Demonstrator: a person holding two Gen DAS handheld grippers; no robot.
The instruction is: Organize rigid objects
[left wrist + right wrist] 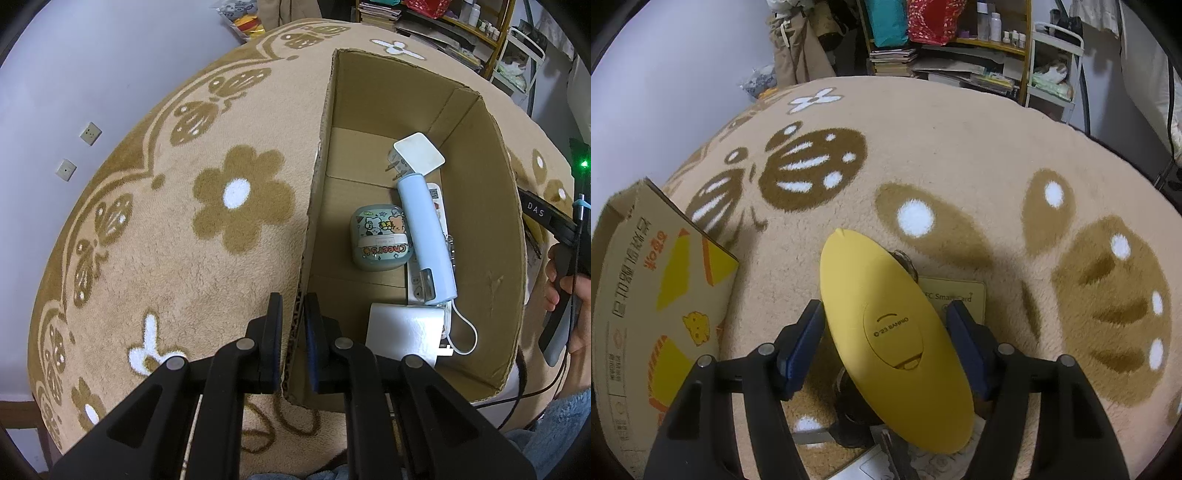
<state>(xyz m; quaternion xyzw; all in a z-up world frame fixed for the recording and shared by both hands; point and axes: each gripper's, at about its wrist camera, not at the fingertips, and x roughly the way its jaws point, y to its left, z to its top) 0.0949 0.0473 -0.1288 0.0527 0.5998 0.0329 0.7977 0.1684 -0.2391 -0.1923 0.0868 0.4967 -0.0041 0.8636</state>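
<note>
Two pads of the right gripper (pixel 885 339) straddle the yellow oval case (pixel 890 332), spread, not visibly pressing — its long axis runs near-to-far between them, on the blanket (pixel 960 147). Left gripper (pixel 293 332) is clamped on the cardboard box (pixel 513 258) wall.

Pretty dim, warm indoor light, kinda soft. Heavy fisheye bend with black corners in both views. Shadow falls at 2 o'clock off the yellow case (pixel 886 332). Background shelves (pixel 960 48) look slightly mushy.
</note>
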